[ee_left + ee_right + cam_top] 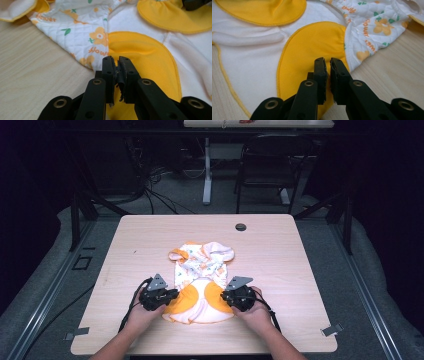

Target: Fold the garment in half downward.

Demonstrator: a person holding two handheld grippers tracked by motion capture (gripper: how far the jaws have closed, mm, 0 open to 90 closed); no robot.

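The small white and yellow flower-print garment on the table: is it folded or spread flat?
Partly folded: the white and yellow flower-print garment has its white, yellow-patched lower part turned up over the printed part, whose top lies bunched.

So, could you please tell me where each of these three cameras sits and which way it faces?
High view: above the person's side, looking forward and down on the table; both forearms, left gripper and right gripper flank the baby garment.
Left gripper view: rides the left gripper, facing across the garment; jaws nearly together over an orange patch.
Right gripper view: rides the right gripper, facing the opposite way; jaws nearly together.
Both gripper views share the garment's two orange patches.
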